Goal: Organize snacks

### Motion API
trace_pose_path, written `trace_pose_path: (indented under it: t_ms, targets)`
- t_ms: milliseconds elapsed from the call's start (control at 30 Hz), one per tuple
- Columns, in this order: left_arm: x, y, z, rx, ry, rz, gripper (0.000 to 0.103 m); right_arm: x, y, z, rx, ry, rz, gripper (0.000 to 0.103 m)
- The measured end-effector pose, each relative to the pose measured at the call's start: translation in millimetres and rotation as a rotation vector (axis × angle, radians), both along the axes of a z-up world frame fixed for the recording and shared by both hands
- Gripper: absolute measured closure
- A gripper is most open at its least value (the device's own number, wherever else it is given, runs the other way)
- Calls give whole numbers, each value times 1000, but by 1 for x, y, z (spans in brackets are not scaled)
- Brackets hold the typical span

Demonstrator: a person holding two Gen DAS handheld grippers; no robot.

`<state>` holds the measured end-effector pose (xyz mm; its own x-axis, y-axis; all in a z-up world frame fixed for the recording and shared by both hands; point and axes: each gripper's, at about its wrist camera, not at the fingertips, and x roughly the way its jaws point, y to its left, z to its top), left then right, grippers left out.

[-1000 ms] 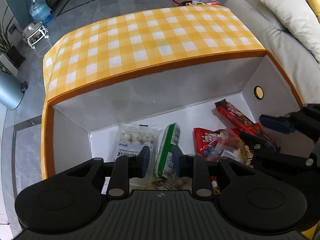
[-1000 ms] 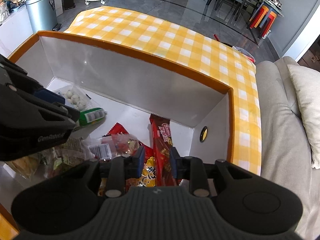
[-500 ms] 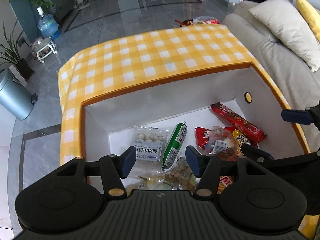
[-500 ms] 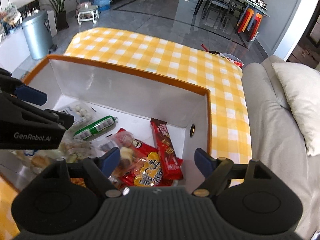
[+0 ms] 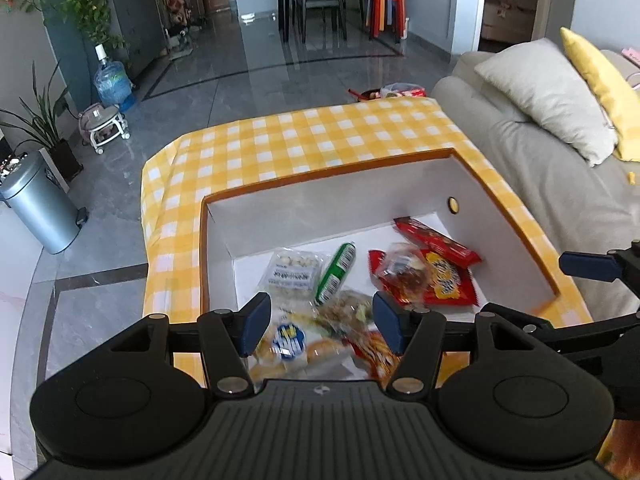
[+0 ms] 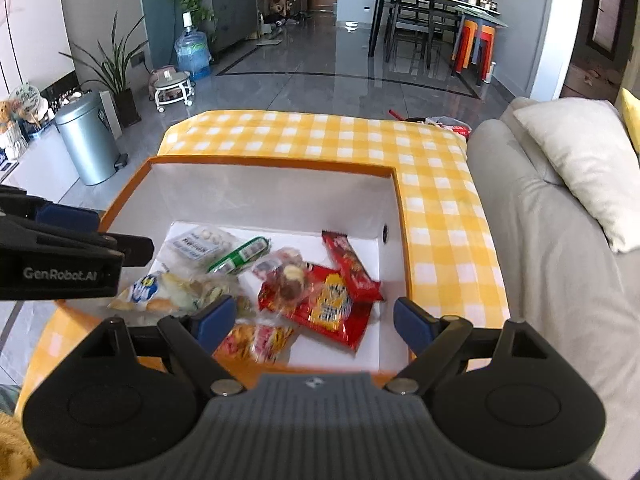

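Grippers, left [image 5: 320, 322] and right [image 6: 314, 324], hover spread above box [image 6: 272, 200]

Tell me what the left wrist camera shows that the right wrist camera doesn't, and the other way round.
Only the left wrist view shows the yellow cushion's full face on the sofa.

Only the right wrist view shows the GenRobot.AI lettering on the left gripper's side.

Both show the white box with its orange rim, the green sausage stick, the red snack bar, the checked cloth and the silver bin. Both the left gripper and the right gripper are open above the box.
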<state>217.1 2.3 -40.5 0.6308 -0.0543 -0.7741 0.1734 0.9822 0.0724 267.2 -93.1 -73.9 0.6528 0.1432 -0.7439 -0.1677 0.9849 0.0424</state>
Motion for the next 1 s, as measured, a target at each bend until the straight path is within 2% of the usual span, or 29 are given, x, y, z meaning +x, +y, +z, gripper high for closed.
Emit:
trace_pose_path:
  t_ms: [167, 633, 1000]
  targets:
    - [-29, -1, -5, -23, 12, -13, 34, -32, -2, -6, -11, 10, -1, 20]
    - [-87, 3, -40, -120, 136, -55, 34, -97, -25, -43, 11, 101, -12, 20]
    - [-103, -9, -76, -92, 259, -116, 34, -113, -44, -72, 27, 223, -54, 23]
